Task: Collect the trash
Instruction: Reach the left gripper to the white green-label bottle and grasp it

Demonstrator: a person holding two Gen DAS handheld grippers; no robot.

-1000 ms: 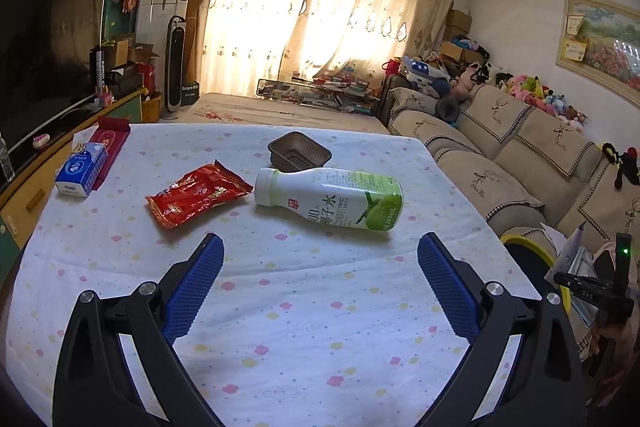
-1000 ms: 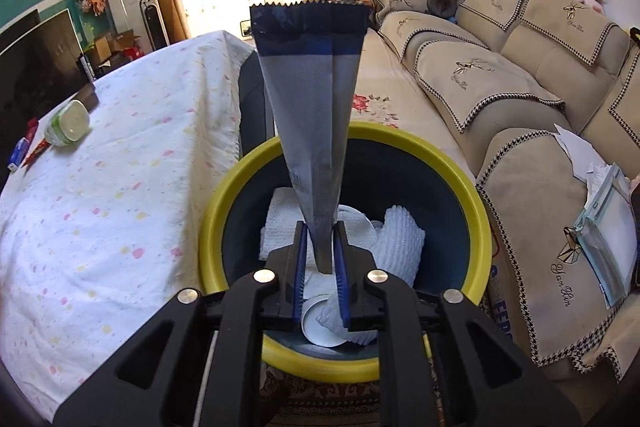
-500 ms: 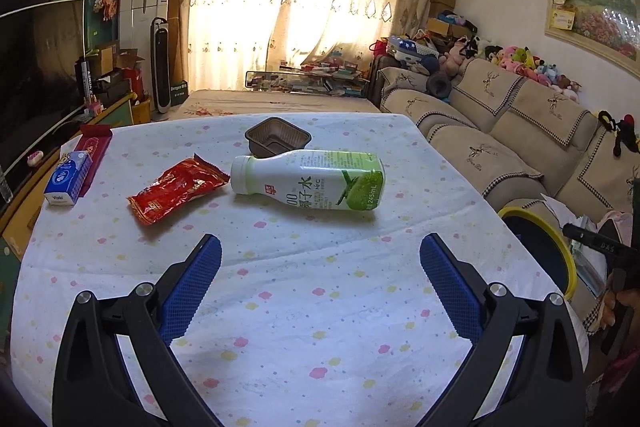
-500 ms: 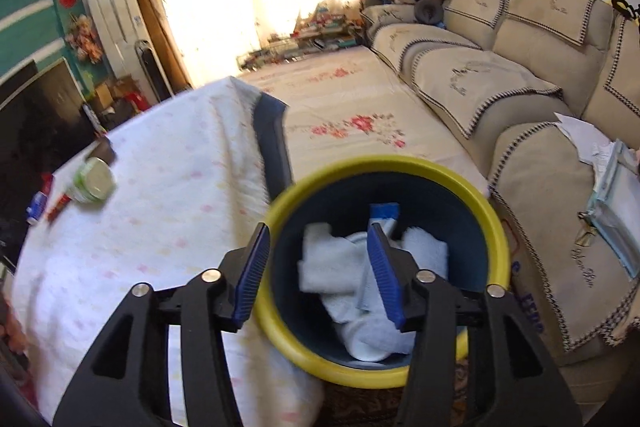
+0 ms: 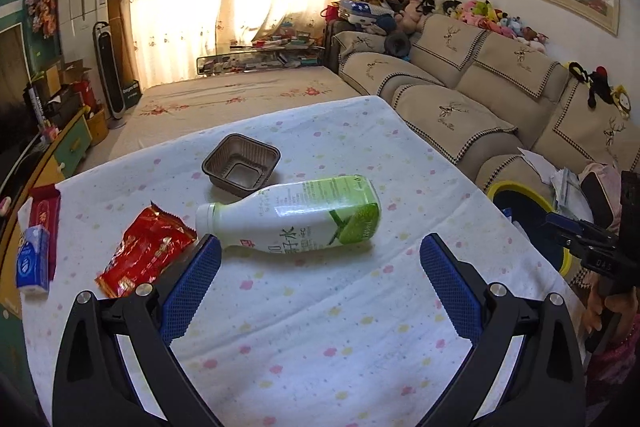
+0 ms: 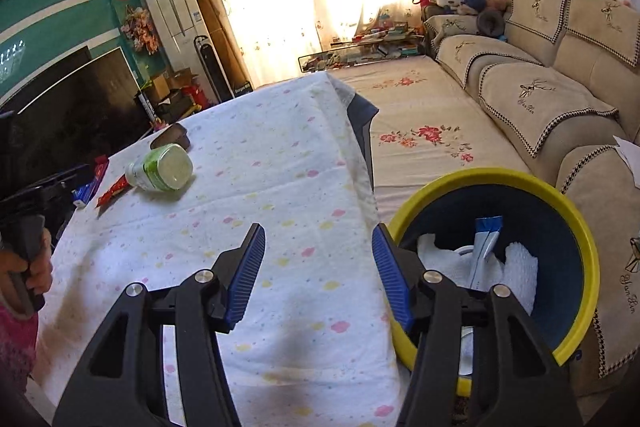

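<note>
A white and green bottle (image 5: 296,217) lies on its side on the dotted tablecloth (image 5: 320,327). Left of it is a red snack wrapper (image 5: 146,253); behind it stands a brown plastic tray (image 5: 241,170). My left gripper (image 5: 316,247) is open, just short of the bottle, with nothing between its fingers. My right gripper (image 6: 320,239) hangs over the table's right edge beside the yellow-rimmed bin (image 6: 576,219); its jaws are opening and hold nothing. A grey and blue wrapper (image 6: 484,247) stands in the bin on white paper. The bottle (image 6: 160,169) shows far left in the right wrist view.
A blue tissue pack (image 5: 32,261) and a red box (image 5: 44,215) lie at the table's left edge. A beige sofa (image 5: 480,99) runs along the right behind the bin (image 5: 528,203). A TV (image 6: 68,107) stands at the left. A hand (image 6: 28,267) grips the left gripper's handle.
My right gripper opened and let the grey and blue wrapper drop into the bin, then swung left over the table edge. My left gripper moved closer to the bottle.
</note>
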